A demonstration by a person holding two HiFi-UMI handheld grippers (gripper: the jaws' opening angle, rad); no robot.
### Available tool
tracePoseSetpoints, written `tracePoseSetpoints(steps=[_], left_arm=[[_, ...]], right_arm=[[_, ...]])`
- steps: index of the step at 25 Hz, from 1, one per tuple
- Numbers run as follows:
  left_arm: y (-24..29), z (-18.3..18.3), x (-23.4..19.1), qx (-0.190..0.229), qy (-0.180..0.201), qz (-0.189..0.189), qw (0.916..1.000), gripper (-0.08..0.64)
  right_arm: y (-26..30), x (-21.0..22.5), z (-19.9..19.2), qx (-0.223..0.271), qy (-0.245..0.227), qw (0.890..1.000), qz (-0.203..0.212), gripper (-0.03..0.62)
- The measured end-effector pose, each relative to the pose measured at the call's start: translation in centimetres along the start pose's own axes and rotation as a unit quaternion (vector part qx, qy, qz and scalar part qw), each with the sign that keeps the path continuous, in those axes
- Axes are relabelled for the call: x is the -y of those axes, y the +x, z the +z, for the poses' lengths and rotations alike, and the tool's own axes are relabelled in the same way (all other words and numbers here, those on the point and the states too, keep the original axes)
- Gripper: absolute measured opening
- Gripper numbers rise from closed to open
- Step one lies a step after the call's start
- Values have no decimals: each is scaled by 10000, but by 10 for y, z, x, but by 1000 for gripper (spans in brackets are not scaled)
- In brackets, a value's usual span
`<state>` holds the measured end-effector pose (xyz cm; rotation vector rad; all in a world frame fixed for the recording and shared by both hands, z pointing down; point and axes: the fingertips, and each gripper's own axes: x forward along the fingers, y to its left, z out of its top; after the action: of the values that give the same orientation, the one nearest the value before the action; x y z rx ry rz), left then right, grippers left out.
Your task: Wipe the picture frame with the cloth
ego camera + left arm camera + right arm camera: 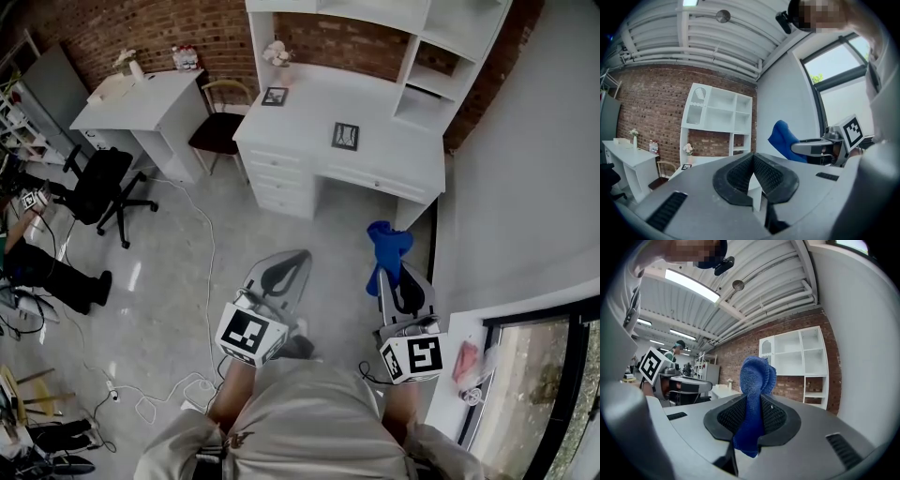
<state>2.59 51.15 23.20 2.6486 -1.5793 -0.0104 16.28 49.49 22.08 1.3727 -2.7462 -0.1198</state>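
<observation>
Two dark picture frames lie on the white desk (pixel 309 112) ahead of me: one (pixel 345 136) near its middle, a smaller one (pixel 274 96) at its back left. The smaller frame (pixel 686 166) also shows far off in the left gripper view. My right gripper (pixel 392 270) is held low over the floor, well short of the desk, shut on a blue cloth (pixel 387 244). That cloth (pixel 757 376) stands up from between the jaws of the right gripper (pixel 753 401). My left gripper (pixel 302 255) hangs beside it, jaw tips together with nothing in them (pixel 753 158).
A shelf unit (pixel 441 56) rises on the desk's right side. A wooden chair (pixel 220 127) stands left of the desk, then a second white table (pixel 141 103) and a black office chair (pixel 103 187). Cables (pixel 202 234) trail across the floor. A person (pixel 37 267) sits at far left.
</observation>
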Motion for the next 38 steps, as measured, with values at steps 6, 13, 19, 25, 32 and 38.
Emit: tracePoseSetpoints(steps=[6, 13, 19, 25, 32, 38], left_arm=[[25, 0, -40, 4, -73, -86, 9999, 2], [50, 2, -78, 51, -115, -247, 9996, 2], [70, 2, -99, 18, -132, -383, 9992, 2], [95, 3, -113, -7, -100, -440, 9990, 0], [123, 2, -128, -65, -72, -369, 9993, 2], [158, 1, -142, -111, -52, -288, 9995, 1]], right_arm=[[44, 4, 1, -8, 83, 9999, -75, 72], [84, 7, 3, -46, 0, 9997, -250, 74], [108, 14, 2, -94, -33, 9990, -425, 75], [130, 32, -4, -146, 2, 9985, -519, 75], [161, 50, -12, -172, 127, 9989, -421, 77], [192, 77, -18, -206, 171, 9992, -305, 77]])
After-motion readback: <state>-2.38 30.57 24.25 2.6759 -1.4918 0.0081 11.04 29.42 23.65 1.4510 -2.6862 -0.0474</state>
